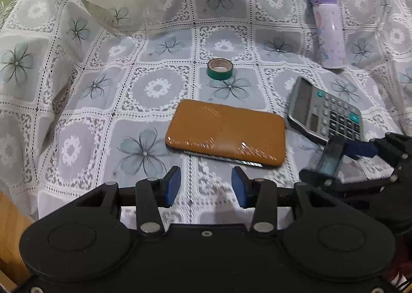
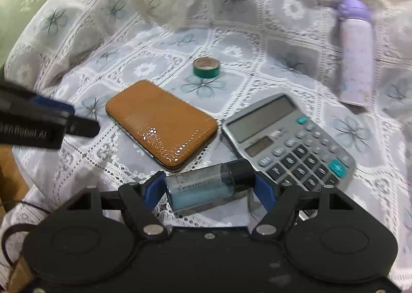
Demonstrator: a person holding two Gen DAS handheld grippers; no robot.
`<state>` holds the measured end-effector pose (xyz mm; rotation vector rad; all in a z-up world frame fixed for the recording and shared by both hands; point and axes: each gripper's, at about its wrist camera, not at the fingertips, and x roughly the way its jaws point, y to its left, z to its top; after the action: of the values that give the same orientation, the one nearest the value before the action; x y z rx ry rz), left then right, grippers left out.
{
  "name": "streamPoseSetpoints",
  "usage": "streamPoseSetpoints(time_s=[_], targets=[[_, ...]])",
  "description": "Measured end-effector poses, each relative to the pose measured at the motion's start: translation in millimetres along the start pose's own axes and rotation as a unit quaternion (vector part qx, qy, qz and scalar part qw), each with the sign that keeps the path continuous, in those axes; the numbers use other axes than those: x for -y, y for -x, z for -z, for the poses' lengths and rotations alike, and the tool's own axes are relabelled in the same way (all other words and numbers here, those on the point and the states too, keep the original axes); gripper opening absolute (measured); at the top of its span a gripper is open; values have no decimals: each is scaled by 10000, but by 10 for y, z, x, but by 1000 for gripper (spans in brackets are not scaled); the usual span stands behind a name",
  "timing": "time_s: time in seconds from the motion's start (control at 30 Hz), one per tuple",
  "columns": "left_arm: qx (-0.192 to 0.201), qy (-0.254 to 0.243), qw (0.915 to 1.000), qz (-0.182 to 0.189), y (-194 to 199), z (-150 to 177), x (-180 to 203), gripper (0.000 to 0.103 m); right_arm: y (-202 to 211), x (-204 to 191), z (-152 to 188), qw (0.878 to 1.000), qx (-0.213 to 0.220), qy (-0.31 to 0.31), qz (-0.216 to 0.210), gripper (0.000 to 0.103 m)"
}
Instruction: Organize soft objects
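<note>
Task at an early stage. Right gripper (image 2: 209, 187) fingers clamp the vial (image 2: 206, 187) just above the cloth-covered bench (image 2: 283, 61). Left gripper (image 1: 206, 183) fingers closed, empty. Case (image 2: 162, 123), tape (image 2: 206, 67), calculator (image 2: 288, 138), bottle (image 2: 356, 61) remain unsorted.

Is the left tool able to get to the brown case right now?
Probably yes. The case lies flat on the cloth just ahead of the left tool, with bare cloth between them. The left tool holds nothing, but its jaws look narrower than the case, so they would need to open.
</note>
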<state>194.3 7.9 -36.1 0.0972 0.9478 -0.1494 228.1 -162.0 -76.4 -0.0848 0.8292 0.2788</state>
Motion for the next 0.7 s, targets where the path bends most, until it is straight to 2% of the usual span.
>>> streamPoseSetpoints(time_s=[0.27, 0.53, 0.7], targets=[[93, -98, 9998, 119, 343, 324, 103, 44, 547, 88, 175, 9956, 201, -892, 185, 73], [18, 21, 9992, 411, 620, 639, 169, 44, 1102, -80, 475, 9930, 370, -1077, 316, 73], [67, 142, 9989, 434, 761, 807, 151, 44, 1383, -210, 693, 9918, 434, -1167, 298, 73]])
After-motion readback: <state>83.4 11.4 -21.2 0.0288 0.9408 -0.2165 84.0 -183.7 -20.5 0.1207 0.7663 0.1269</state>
